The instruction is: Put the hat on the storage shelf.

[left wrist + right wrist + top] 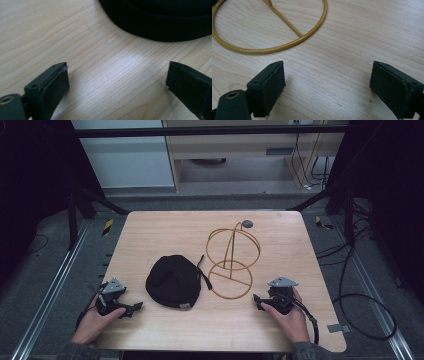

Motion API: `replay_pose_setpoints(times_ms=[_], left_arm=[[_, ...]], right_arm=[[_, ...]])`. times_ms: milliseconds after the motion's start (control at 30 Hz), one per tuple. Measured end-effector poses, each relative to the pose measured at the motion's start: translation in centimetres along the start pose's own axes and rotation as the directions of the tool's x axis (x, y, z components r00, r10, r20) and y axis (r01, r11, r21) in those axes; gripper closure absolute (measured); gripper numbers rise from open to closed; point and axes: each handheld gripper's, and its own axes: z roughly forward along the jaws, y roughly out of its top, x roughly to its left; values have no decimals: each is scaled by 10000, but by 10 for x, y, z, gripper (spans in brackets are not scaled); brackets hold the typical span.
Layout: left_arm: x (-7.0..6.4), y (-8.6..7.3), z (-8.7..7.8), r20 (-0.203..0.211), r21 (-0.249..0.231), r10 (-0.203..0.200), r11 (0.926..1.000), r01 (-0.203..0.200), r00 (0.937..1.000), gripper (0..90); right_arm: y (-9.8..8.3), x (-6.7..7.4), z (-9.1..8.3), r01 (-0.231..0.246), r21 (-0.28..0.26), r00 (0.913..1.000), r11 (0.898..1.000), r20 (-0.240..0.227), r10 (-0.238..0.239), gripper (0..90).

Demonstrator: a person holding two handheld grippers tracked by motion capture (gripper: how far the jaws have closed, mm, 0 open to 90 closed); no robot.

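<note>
A black cap (173, 281) lies on the wooden table (165, 227), left of centre. To its right stands a gold wire hat stand (232, 261) with a round base ring and a hoop on top. My left gripper (134, 308) rests on the table at the near left, jaws open and empty, pointing toward the cap. The cap's black edge (160, 22) fills the top of the left gripper view. My right gripper (257, 301) rests at the near right, open and empty, facing the stand. The stand's base ring (272, 47) lies just beyond its jaws.
A small grey disc (247, 224) sits near the table's far edge, behind the stand. A grey tag (338, 328) is at the near right corner. Cables lie on the floor to the right of the table. Metal rails run along both sides.
</note>
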Motion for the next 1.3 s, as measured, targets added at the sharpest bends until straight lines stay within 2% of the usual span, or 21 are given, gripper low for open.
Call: replay_pose_setpoints(times_ms=[67, 133, 200, 233, 333, 400, 467, 500, 533, 567, 600, 633, 667, 700, 767, 833, 1000, 1033, 1100, 1167, 1300], left_arm=[[-1, 4, -3, -38, 42, 120, 9999, -120, 9999, 35], [-3, 20, -12, 197, 376, 627, 9973, -634, 9978, 38], [-4, 25, -15, 208, 497, 786, 9956, -796, 9967, 41], [-4, 38, -21, 231, 671, 1147, 9910, -1160, 9931, 41], [-6, 66, -30, 469, 796, 1462, 9855, -1496, 9881, 45], [-7, 72, -32, 513, 823, 1539, 9840, -1578, 9867, 50], [-12, 93, -33, 770, 1152, 2006, 9712, -2086, 9766, 53], [-16, 105, -32, 879, 1407, 2278, 9609, -2385, 9697, 55], [-16, 105, -32, 879, 1407, 2278, 9609, -2385, 9697, 60], [-22, 119, -31, 1010, 1727, 2673, 9439, -2815, 9583, 66], [-24, 127, -31, 1071, 1867, 2857, 9350, -3015, 9523, 66], [-26, 132, -30, 1114, 1951, 2982, 9288, -3151, 9480, 68], [-26, 132, -30, 1114, 1951, 2982, 9288, -3151, 9480, 69], [-30, 145, -26, 1285, 2172, 3206, 9142, -3421, 9384, 69], [-33, 155, -23, 1342, 2266, 3360, 9054, -3590, 9322, 73], [-34, 164, -17, 1528, 2246, 3328, 9053, -3606, 9306, 87], [-37, 179, -9, 1981, 2332, 3360, 8963, -3772, 9208, 128], [-39, 185, -5, 2209, 2400, 3426, 8884, -3914, 9131, 132], [-40, 191, -1, 2349, 2421, 3443, 8850, -3977, 9090, 150], [-40, 193, 2, 2447, 2427, 3360, 8869, -3930, 9095, 158], [-35, 196, 12, 2465, 2428, 3049, 8995, -3632, 9199, 197]], right_arm=[[0, 0, 0, 3, 0, 10000, 10000, -3, -3, 129], [0, 0, 0, 4, 4, 10000, 10000, -10, -4, 129], [0, 0, 0, 1, 5, 10000, 10000, -10, -1, 129], [0, 0, 0, 7, 4, 10000, 10000, -8, -7, 129], [0, 0, 0, 5, 1, 10000, 10000, -10, -5, 129], [0, 0, 0, 3, 1, 10000, 10000, -8, -3, 129], [0, 0, 0, 7, 2, 10000, 10000, -10, -7, 129], [0, 0, 0, 5, 3, 10000, 10000, -12, -5, 129], [0, 0, 0, 18, -8, 10000, 10000, -6, -18, 129], [0, 0, 0, 10, 2, 10000, 10000, -12, -10, 129], [0, 0, 0, 8, 3, 10000, 10000, -14, -8, 129], [0, 0, 0, 8, 4, 10000, 10000, -14, -8, 129], [0, 0, 0, 8, 4, 10000, 10000, -14, -8, 129], [0, 0, 0, 17, 2, 10000, 10000, -18, -17, 129], [0, 0, 0, 18, 2, 10000, 10000, -21, -18, 129], [0, 0, 0, 30, 1, 10000, 10000, -29, -30, 129], [0, 0, 0, 39, -3, 10000, 10000, -42, -39, 128], [0, 0, 0, 41, -2, 10000, 10000, -44, -41, 129], [0, 0, 0, 45, 0, 10000, 10000, -44, -45, 128], [0, 0, 0, 45, 0, 10000, 10000, -48, -45, 128], [0, -1, 0, 47, -2, 10000, 10000, -57, -47, 128]])
